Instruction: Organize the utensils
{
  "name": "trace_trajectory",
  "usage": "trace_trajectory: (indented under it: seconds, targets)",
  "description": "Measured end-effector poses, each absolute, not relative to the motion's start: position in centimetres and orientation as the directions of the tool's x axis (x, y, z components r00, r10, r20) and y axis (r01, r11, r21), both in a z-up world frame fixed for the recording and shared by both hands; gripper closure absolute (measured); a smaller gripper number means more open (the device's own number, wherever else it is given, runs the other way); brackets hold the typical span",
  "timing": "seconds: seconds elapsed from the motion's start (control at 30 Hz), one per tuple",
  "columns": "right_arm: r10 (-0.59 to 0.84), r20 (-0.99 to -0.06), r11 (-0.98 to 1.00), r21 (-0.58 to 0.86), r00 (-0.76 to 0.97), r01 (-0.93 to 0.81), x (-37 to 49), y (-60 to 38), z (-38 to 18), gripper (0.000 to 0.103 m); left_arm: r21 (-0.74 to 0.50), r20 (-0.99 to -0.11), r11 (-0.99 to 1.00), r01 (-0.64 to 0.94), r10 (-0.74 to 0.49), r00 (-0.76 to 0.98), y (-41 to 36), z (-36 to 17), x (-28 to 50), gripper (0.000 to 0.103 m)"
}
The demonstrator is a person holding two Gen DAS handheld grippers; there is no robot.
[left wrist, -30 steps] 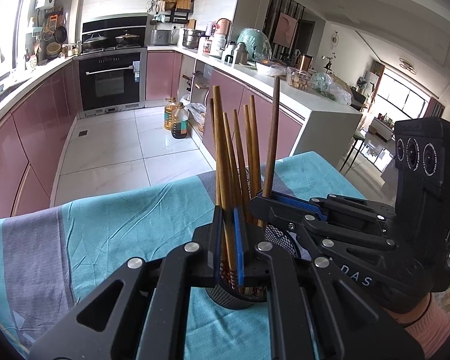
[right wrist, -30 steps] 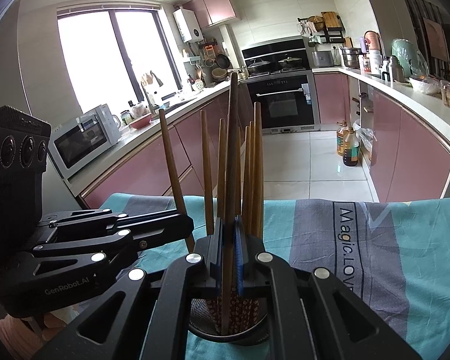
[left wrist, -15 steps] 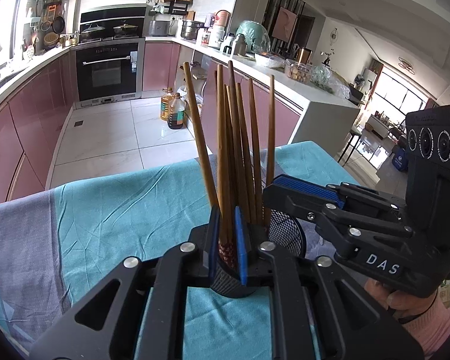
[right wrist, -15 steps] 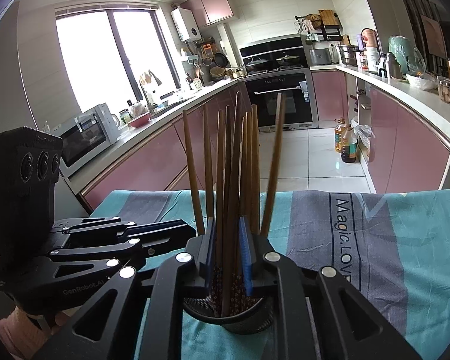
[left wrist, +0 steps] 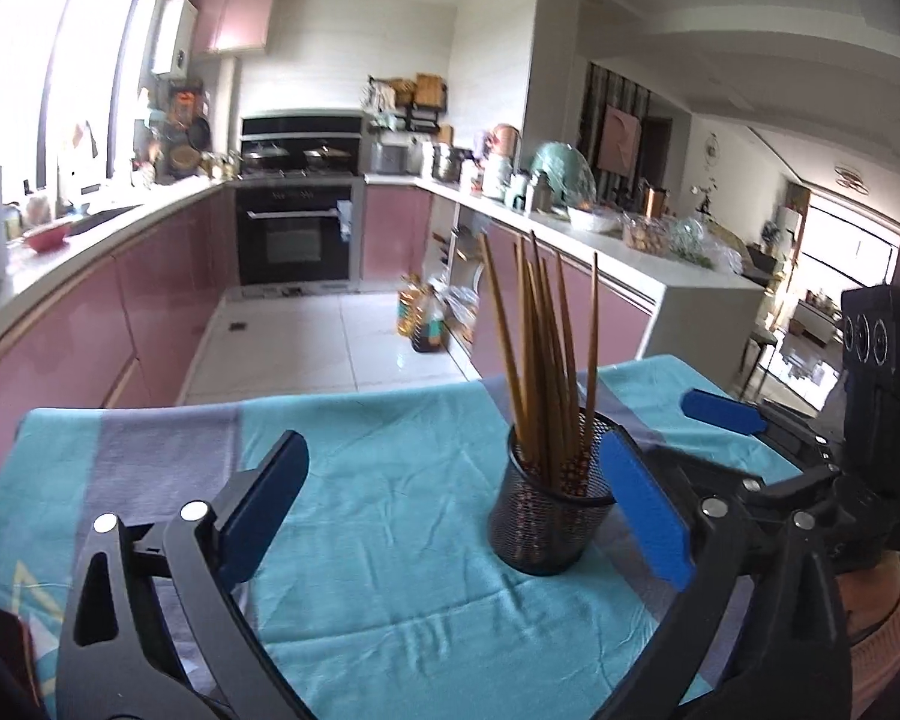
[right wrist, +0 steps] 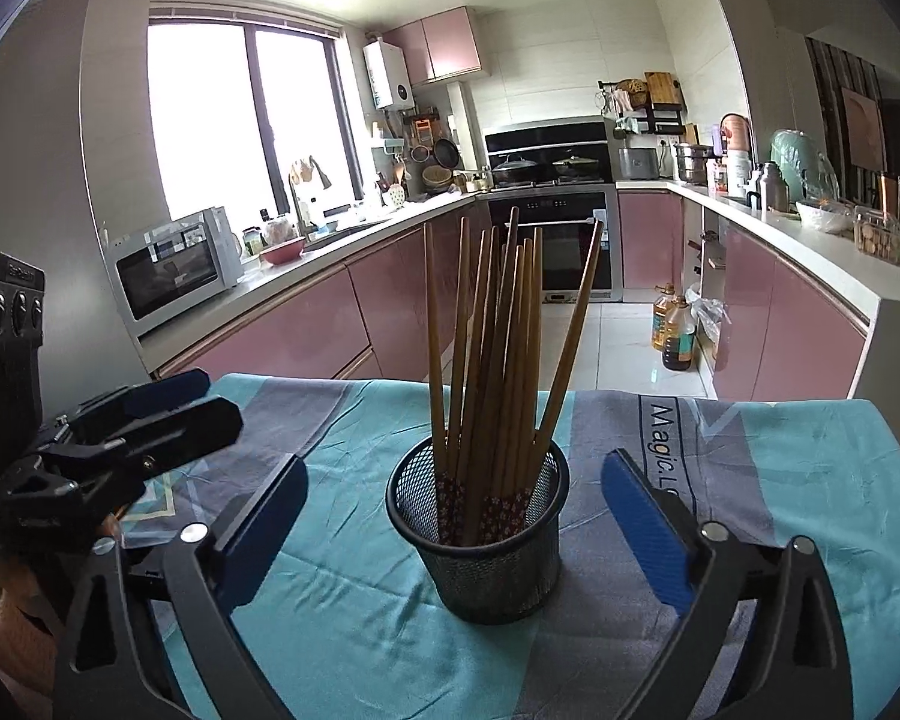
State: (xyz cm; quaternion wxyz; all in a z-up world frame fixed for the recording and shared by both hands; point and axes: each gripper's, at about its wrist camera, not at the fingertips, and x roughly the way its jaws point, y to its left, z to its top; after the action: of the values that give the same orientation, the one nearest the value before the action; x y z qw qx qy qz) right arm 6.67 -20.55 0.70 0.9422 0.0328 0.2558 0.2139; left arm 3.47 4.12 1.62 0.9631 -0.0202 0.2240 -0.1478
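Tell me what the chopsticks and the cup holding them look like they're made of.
Chopsticks: likely wood or bamboo, matte brown, with patterned red wrap on the lower ends. Mesh cup: looks like black wire mesh, probably coated metal; you can see through its wall.

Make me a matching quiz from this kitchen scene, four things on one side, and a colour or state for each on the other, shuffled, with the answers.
Things:
1. chopsticks
2. mesh cup
3. tablecloth
4. right claw

Colour or state:
A. teal with grey bands
B. wide open, holding nothing
C. standing upright in a bundle
D. black, on the cloth

Pairs: 1-C, 2-D, 3-A, 4-B
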Motion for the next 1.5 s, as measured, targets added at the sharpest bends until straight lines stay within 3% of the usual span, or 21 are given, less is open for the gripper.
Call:
trace_trajectory:
  seconds: [0.67,1.5]
  targets:
    - [0.332,-0.304,0.943,0.072,0.893,-0.326,0.0,-18.7,1.7,0.006,-0.073,-0.29,0.993,0.096,-0.113,0.95,7.8,2.6,-4.9,0.006]
    - [0.221,-0.23,0.974,0.006,0.948,-0.226,-1.6,-18.2,2.1,0.006,-0.041,-0.263,0.999,-0.012,0.0,0.965,7.5,3.4,-6.9,0.006]
